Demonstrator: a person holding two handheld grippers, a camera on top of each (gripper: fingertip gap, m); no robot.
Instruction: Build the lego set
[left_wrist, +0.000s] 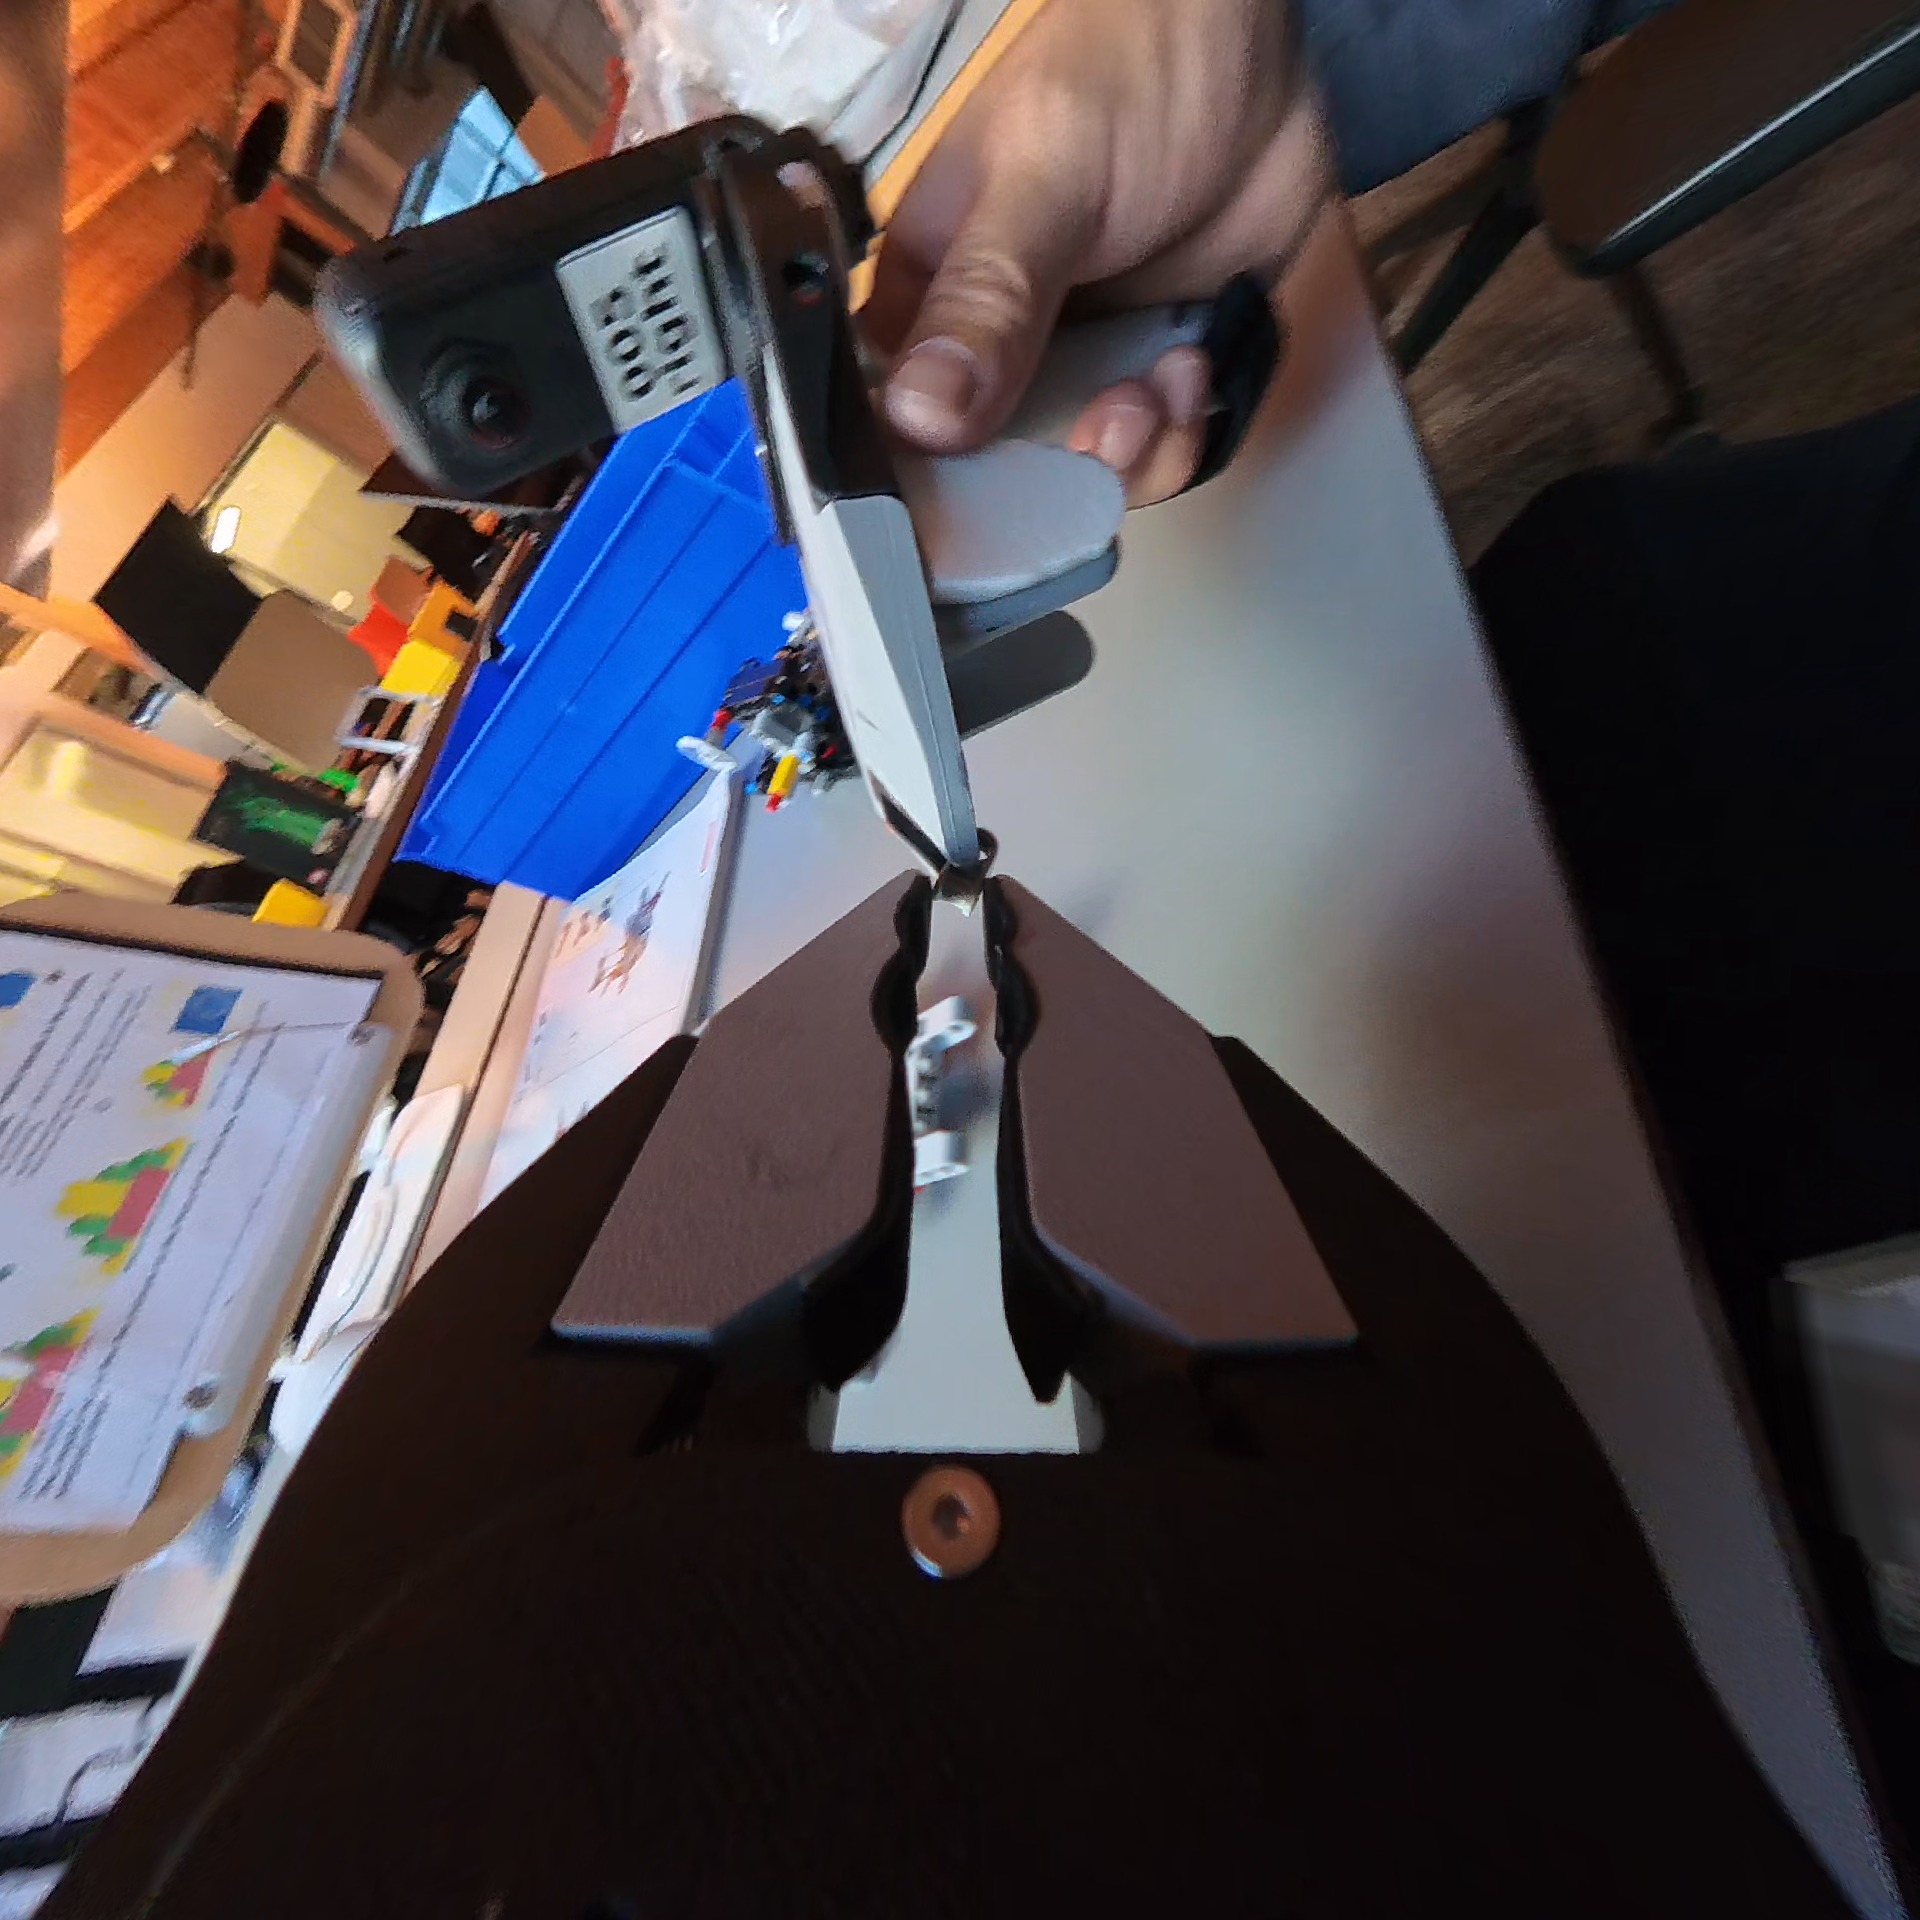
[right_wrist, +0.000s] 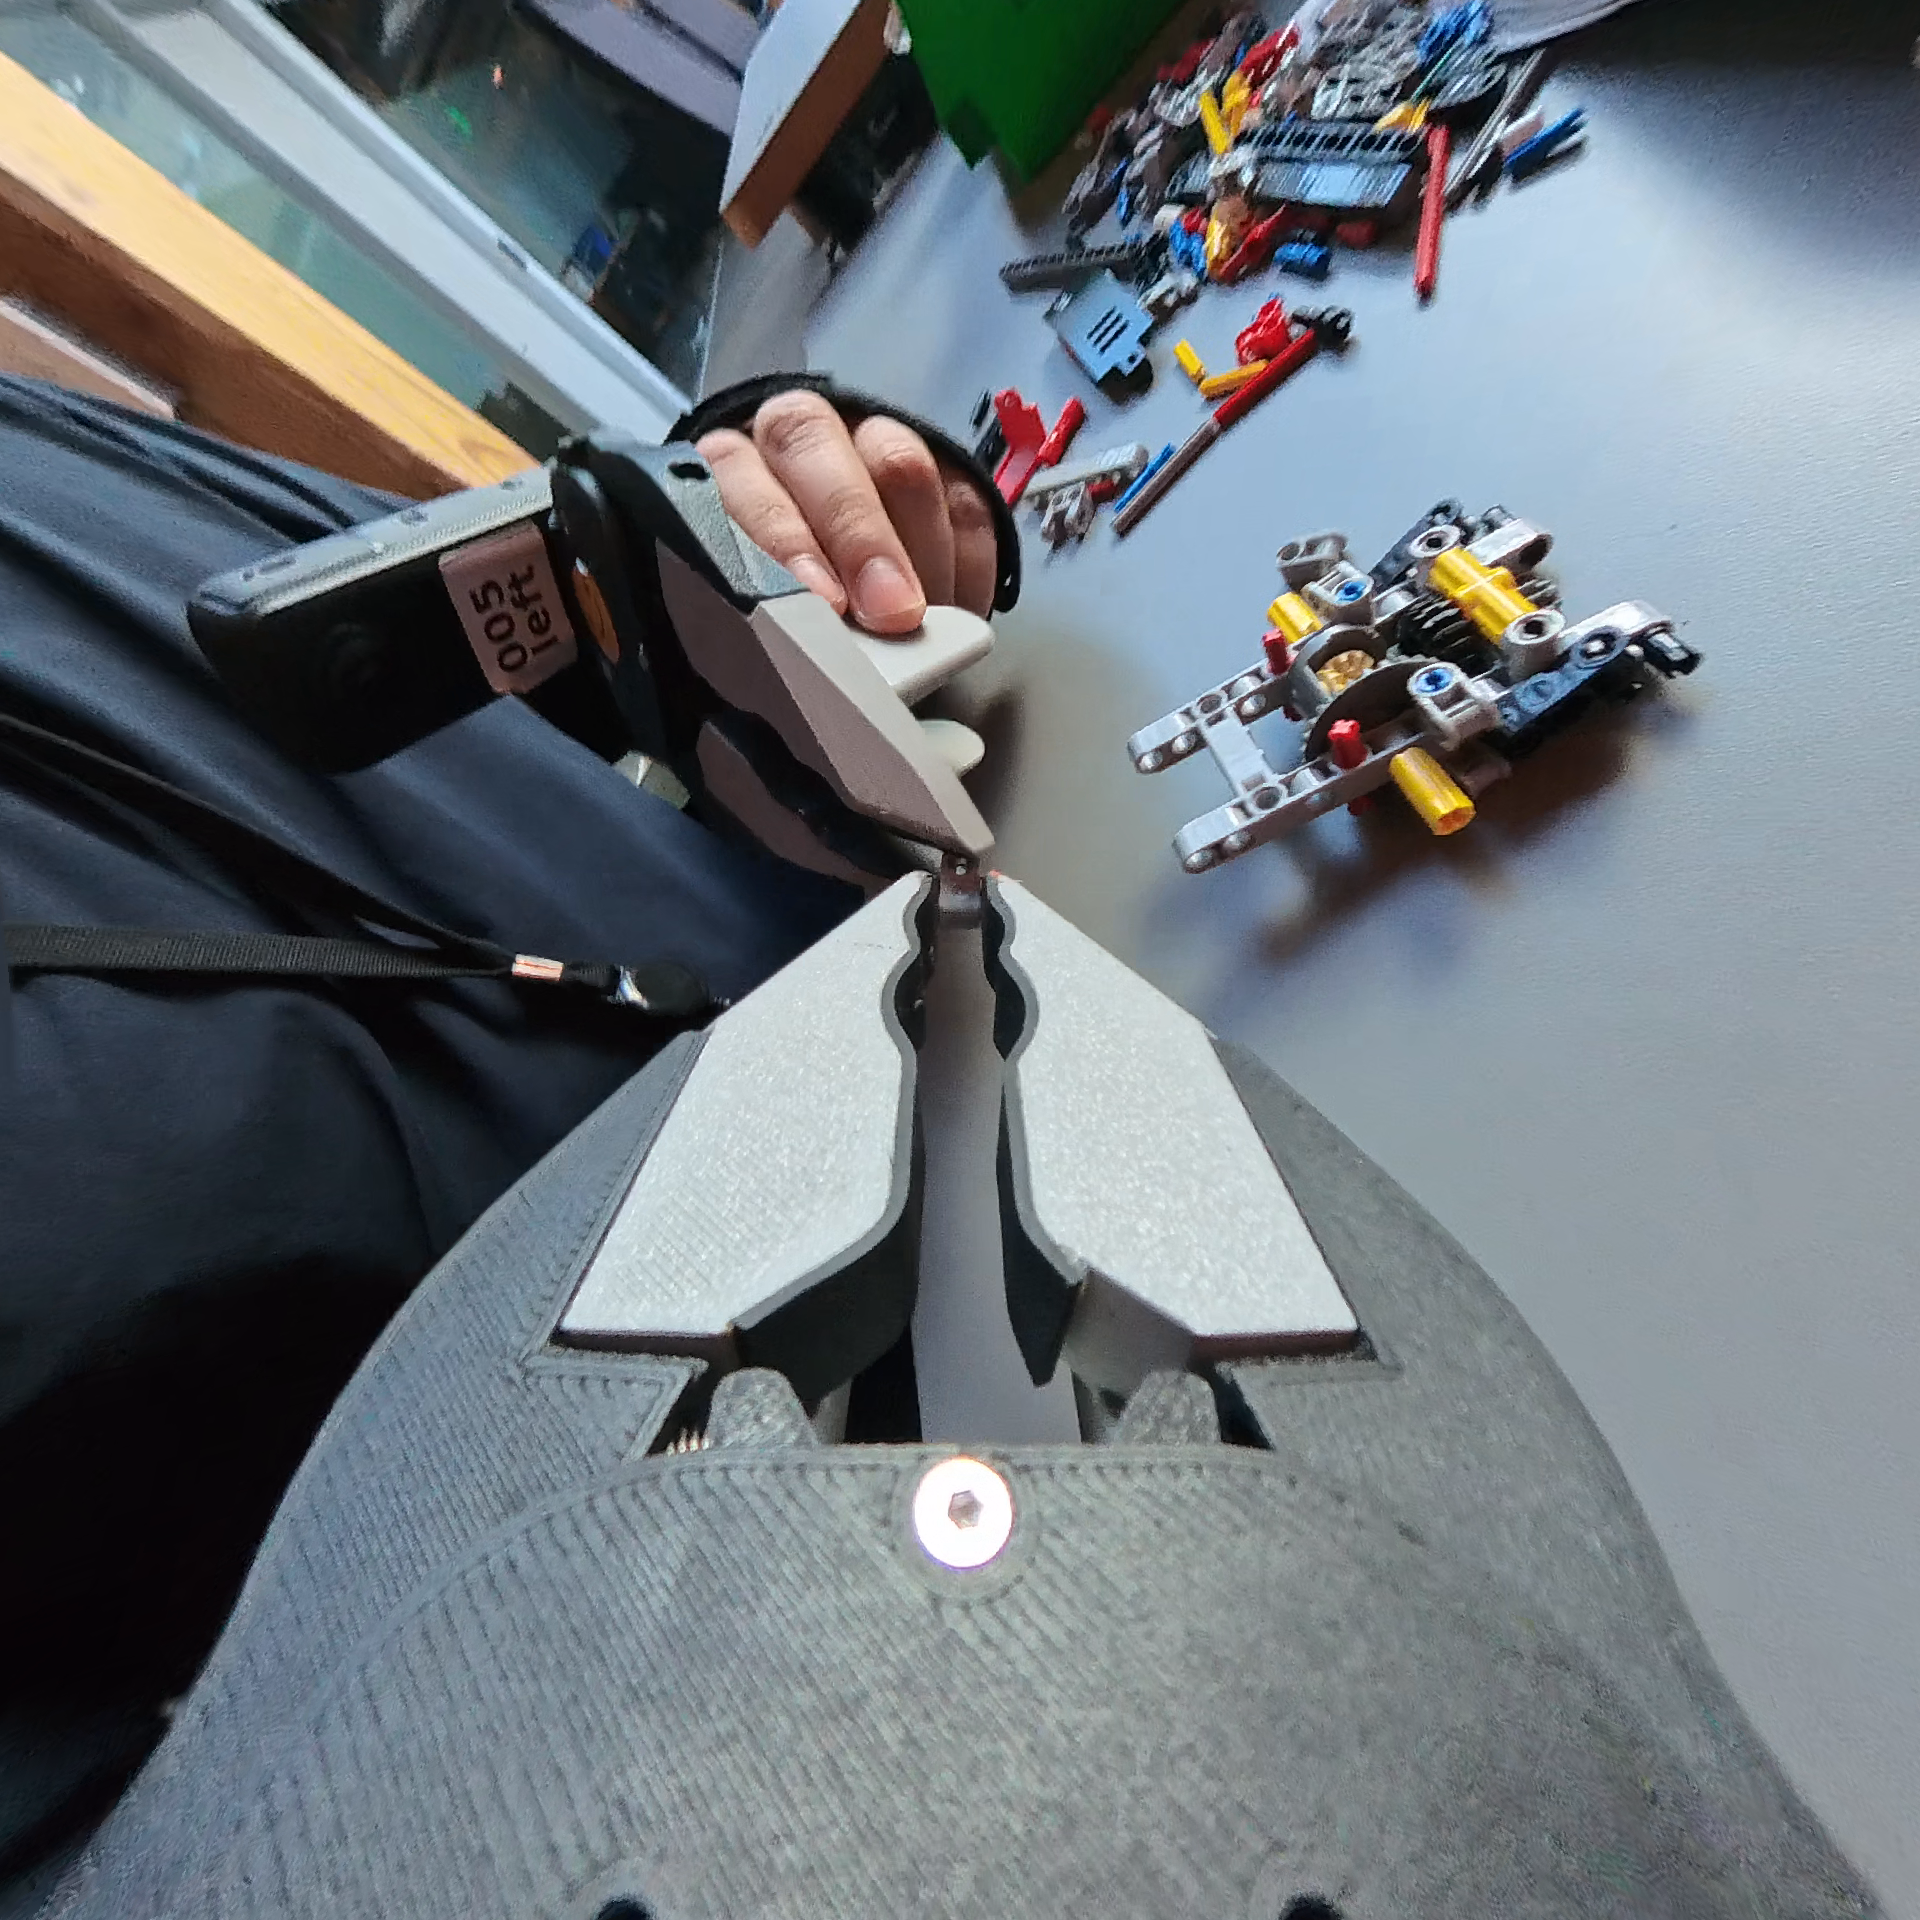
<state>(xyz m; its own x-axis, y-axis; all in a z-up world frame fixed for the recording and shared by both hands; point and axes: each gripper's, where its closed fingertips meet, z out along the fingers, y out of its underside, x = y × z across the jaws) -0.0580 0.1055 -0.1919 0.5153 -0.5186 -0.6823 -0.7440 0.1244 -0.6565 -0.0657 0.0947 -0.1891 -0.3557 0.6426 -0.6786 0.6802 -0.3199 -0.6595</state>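
Both grippers meet tip to tip above the grey desk (right_wrist: 1558, 1143), each held in a person's hand. The right gripper (right_wrist: 961, 896) is closed on a small dark piece (right_wrist: 958, 891); its two pads press the piece from either side at the very tips. The left gripper (left_wrist: 956, 888) comes at the same dark piece from the opposite end, and its fingertips are drawn in close around it; in the right wrist view its grey fingers (right_wrist: 914, 800) come down onto the top of the piece (the piece is tiny, and its exact shape cannot be told).

Below the left gripper, seen through the narrow slot between its fingers, a light grey beam with holes (left_wrist: 940, 1091) lies on the desk. Just to the right of the meeting point stands a partly built model (right_wrist: 1423, 686) of grey beams, black gears and yellow and red pins. Farther back lies a loose pile of parts (right_wrist: 1299, 177) in red, blue, yellow and black, beside a green bin (right_wrist: 997, 73). In the left wrist view a blue bin (left_wrist: 623, 644) and an open instruction booklet (left_wrist: 623, 997) sit at the desk's far side
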